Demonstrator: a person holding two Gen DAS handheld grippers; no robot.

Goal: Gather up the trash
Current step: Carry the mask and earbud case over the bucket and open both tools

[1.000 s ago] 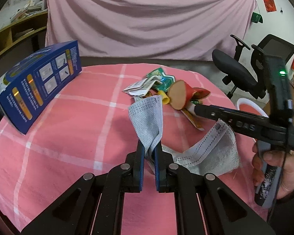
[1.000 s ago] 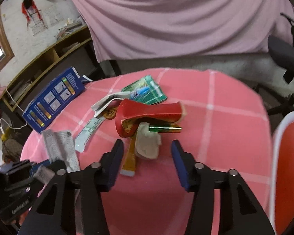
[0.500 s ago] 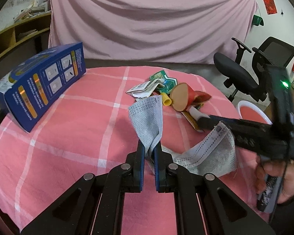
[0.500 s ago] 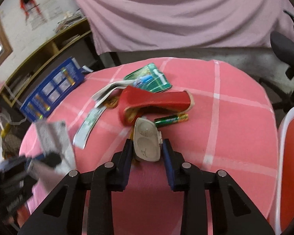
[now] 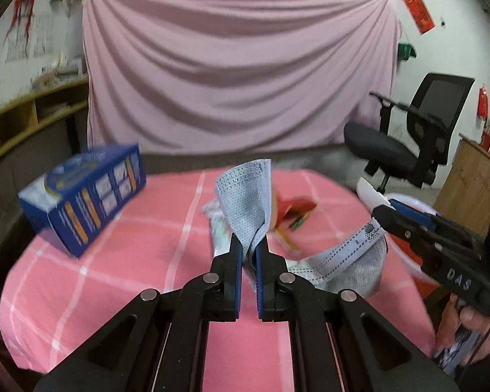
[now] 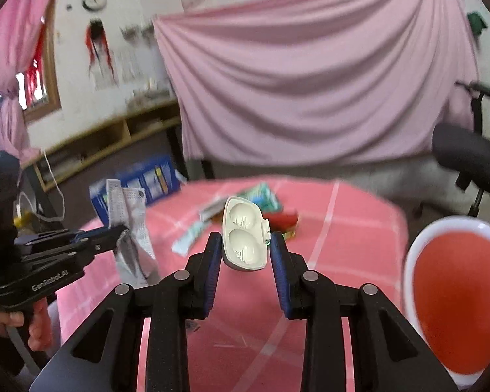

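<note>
The white case [image 6: 245, 235], a smooth hard plastic shell with two moulded hollows, sits clamped between the right gripper's [image 6: 243, 248] blue pads, which have just been closing and now press its sides. It hangs tilted, clear of the table [image 6: 343, 228]. The bin [image 6: 454, 294], white-rimmed with a red inside, stands at about 4 o'clock from it, just off the table edge.

The left gripper [image 5: 249, 248] is pinched almost fully together on a grey mask [image 5: 245, 196]: soft, dimpled non-woven cloth, one end standing up at 12 o'clock from the jaws, the other drooping toward 3 o'clock, where it seems to reach the right gripper.

The step in hand looks like carrying both catches to the bin. The case is slick and rounded, so it is best kept squeezed and swung over the rim before letting go. The mask is limp and trails; it should be lifted high enough that its loose end clears the table and does not snag the other tongs.

Beyond, at 12 o'clock on the checked pink cloth, lie a red wrapper [image 6: 284, 220], a green packet [image 6: 261, 196] and paper slips [image 6: 191, 236], blurred. A blue box [image 5: 85, 196] of glossy card stands at 10 o'clock in the left view. A pink drape [image 5: 238, 75] hangs behind; an office chair [image 5: 418, 143] stands at 2 o'clock.
</note>
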